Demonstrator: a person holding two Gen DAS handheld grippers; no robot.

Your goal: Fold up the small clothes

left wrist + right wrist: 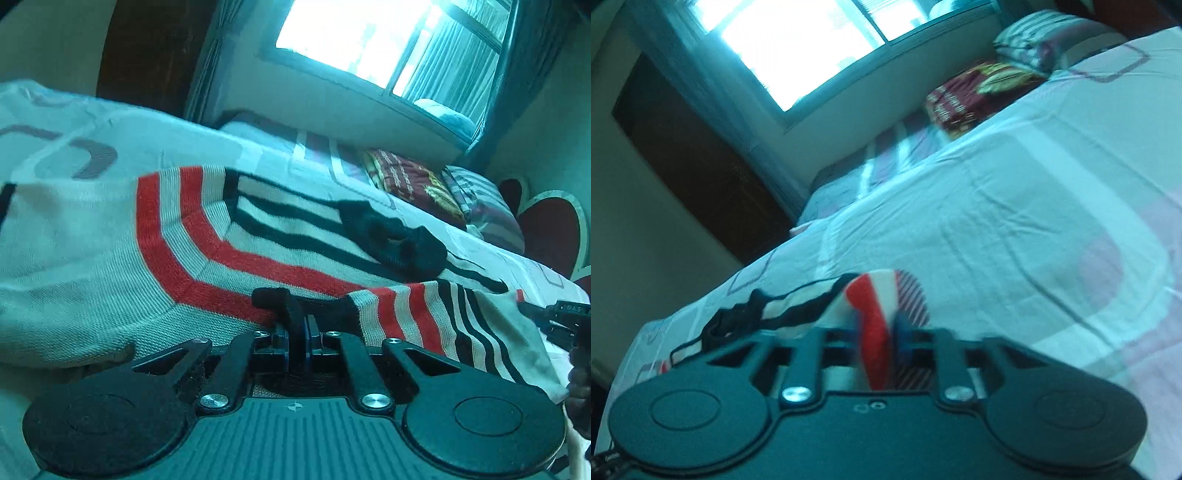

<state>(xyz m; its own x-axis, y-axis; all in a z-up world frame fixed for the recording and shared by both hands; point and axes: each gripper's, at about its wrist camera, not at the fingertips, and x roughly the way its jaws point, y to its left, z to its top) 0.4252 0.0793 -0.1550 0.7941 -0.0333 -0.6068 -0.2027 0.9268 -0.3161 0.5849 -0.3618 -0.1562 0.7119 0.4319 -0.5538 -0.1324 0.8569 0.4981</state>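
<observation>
Now the left gripper [300,332] is pinching the near black edge of the striped sweater [207,236] lying on the bed [1015,206], while the right gripper [877,345] is clamping a red-striped corner.

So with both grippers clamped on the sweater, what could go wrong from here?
1. The left gripper pinches only the sweater's black edge; a tug could pull it free.
2. The right gripper view is blurred, so its bunched hold may slip.
3. The black sock lying on the sweater could get folded in.

dim, teal cast | window [369,40] glare | right view motion-blurred | fisheye edges
</observation>
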